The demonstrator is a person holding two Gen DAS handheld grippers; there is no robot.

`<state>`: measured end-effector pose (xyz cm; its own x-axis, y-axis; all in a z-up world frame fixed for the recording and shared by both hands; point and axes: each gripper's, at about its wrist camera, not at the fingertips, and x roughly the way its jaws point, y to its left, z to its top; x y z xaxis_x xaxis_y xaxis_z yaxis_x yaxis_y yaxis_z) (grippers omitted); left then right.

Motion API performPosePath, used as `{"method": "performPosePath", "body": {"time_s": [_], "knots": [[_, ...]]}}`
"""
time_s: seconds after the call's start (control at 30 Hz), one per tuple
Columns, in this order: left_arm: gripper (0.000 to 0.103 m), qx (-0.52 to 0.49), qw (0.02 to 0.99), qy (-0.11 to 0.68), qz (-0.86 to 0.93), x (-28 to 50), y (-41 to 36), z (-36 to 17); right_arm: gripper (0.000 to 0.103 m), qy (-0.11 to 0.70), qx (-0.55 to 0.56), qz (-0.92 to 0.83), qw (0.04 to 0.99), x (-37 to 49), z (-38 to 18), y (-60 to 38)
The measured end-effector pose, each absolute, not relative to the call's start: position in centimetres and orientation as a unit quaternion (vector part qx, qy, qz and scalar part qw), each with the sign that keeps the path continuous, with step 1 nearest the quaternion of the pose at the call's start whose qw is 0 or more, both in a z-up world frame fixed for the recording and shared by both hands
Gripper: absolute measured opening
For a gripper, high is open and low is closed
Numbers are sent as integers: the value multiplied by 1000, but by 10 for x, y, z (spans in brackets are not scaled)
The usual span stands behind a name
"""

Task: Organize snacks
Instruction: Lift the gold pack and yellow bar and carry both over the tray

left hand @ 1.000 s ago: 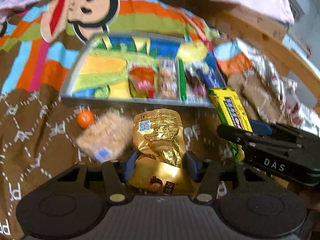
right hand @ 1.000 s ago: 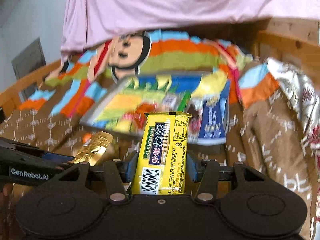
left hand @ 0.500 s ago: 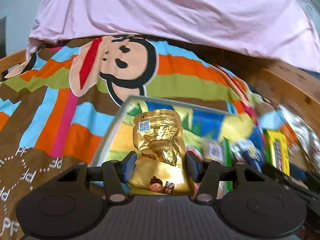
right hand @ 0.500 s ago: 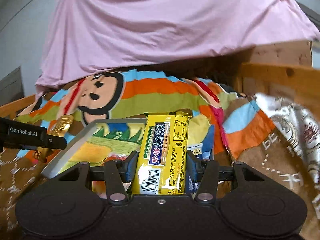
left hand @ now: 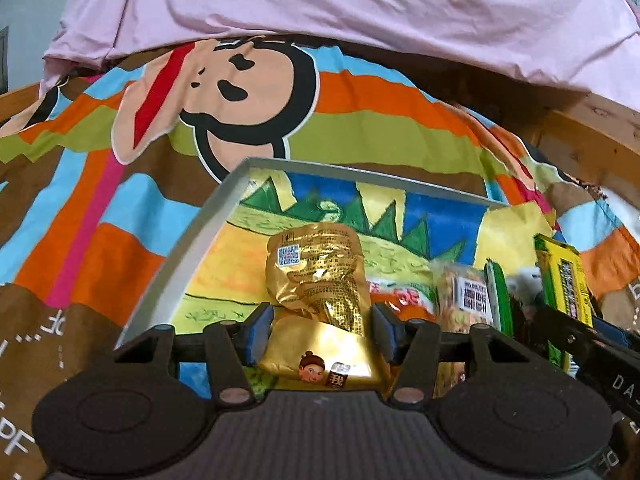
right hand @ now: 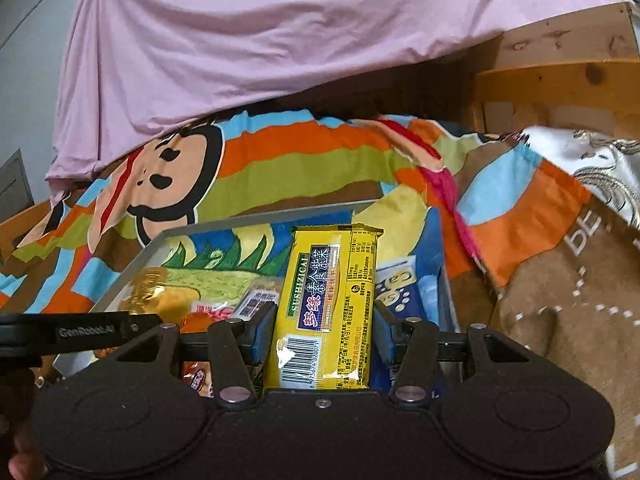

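My left gripper (left hand: 322, 334) is shut on a crinkled gold foil snack packet (left hand: 320, 276), held over the near left part of a shallow grey tray (left hand: 180, 256) with a painted landscape on its floor. My right gripper (right hand: 323, 330) is shut on a yellow snack bar packet (right hand: 330, 300) with a barcode, held over the tray (right hand: 256, 218) toward its right side. In the left wrist view the yellow packet (left hand: 564, 276) and the right gripper's arm show at the right. The left gripper's arm (right hand: 80, 330) crosses the right wrist view at the left.
Several snack packets (left hand: 464, 296) lie along the tray's near side, among them a green stick (left hand: 498, 292) and a blue packet (right hand: 400, 292). The tray rests on a striped monkey-print blanket (left hand: 240, 80). A pink sheet (right hand: 260, 32) hangs behind; wooden boards (right hand: 560, 76) stand at right.
Both grippers have moved forward from the brown blanket to over the tray, each still carrying its packet. The orange fruit and the biscuit packet on the blanket have dropped out of view.
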<state>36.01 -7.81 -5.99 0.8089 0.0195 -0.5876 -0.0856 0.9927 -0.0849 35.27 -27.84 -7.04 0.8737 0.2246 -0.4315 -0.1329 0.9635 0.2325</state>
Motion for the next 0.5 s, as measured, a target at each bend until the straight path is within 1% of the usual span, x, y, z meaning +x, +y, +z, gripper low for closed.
{"method": "performPosePath", "body": {"time_s": [0.5], "knots": [[59,-28,953,297,45,356,-94,-69,52,251,62,99,961,354,-82,-264]]}}
